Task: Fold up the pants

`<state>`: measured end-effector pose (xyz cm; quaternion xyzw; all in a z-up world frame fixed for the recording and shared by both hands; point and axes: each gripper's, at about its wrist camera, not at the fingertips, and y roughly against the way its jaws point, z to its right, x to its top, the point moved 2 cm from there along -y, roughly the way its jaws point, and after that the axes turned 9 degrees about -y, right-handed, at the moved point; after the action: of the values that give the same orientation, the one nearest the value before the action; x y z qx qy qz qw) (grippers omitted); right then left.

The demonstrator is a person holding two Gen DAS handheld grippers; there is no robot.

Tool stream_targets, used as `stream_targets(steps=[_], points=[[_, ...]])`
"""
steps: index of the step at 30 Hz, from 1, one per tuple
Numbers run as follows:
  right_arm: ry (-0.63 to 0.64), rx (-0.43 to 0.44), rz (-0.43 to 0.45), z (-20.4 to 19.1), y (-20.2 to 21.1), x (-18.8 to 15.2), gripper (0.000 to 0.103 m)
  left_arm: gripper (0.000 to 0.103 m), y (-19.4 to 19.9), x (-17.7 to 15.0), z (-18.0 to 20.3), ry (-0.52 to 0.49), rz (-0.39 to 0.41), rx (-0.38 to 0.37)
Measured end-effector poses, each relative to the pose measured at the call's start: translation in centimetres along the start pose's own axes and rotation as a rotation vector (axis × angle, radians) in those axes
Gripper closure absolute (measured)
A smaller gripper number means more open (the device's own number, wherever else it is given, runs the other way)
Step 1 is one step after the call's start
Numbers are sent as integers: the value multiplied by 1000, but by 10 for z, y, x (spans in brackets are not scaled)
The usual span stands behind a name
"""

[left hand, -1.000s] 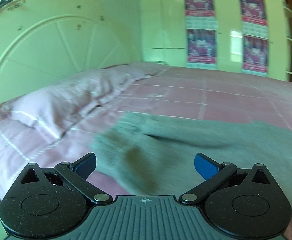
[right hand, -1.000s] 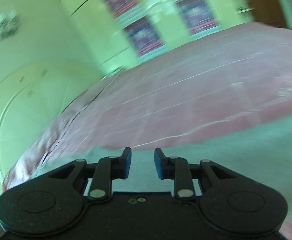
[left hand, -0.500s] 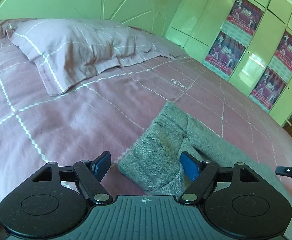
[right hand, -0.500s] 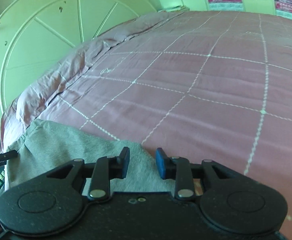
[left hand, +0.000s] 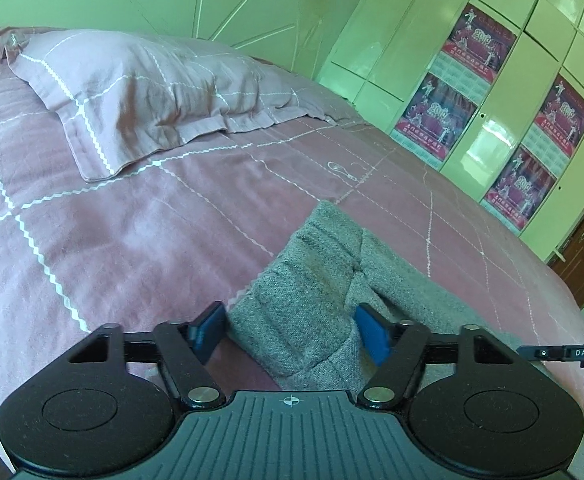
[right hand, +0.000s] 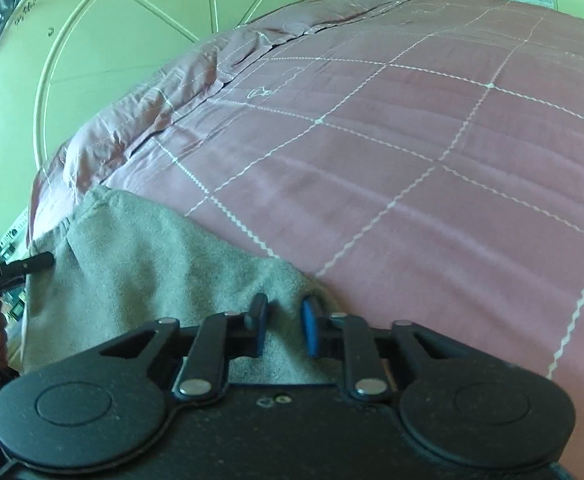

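the grey pants [left hand: 312, 280] lie stretched along the near edge of the bed [left hand: 131, 220], on the pink checked cover, with one gripper at each end. that's the relation to watch: the long axis of the cloth runs from one hand to the other, left to right across the person's front, and the open cover beyond is where a fold would have to travel.

left gripper [left hand: 289, 332] first: it sits right at the bunched, ribbed end of the pants, with that thick folded lump lying between the two blue pads. the jaws are closing, but there's a visible sliver of gap on both sides, so the pads aren't pressing yet. the cloth lies straight ahead of the fingers and a touch low.

over to the right gripper [right hand: 283, 330]: its pads have pinched in on a raised ridge of grey fabric at the other end, right at the edge of the pants where cloth meets cover. looks like a firm hold on that edge, jaws closed down on it.

each hand can see the other's tool poking in at the far side, so they're well apart, the full length of the garment between them.

my read: the right is ready and the left needs to finish its bite before anything lifts. pillow [left hand: 139, 92] sits well clear at the head.
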<state>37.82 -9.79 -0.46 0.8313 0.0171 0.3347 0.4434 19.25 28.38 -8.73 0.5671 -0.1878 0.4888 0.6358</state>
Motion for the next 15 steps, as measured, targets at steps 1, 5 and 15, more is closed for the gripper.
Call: stream_targets(steps=[1, 5, 15], points=[[42, -21, 3, -6, 2, 0, 103, 45, 1, 0, -1, -3, 2, -5], [69, -117, 141, -17, 24, 14, 103, 59, 8, 11, 5, -34, 62, -34], [-78, -199, 145, 3, 8, -3, 92, 43, 5, 4, -9, -48, 36, -32]])
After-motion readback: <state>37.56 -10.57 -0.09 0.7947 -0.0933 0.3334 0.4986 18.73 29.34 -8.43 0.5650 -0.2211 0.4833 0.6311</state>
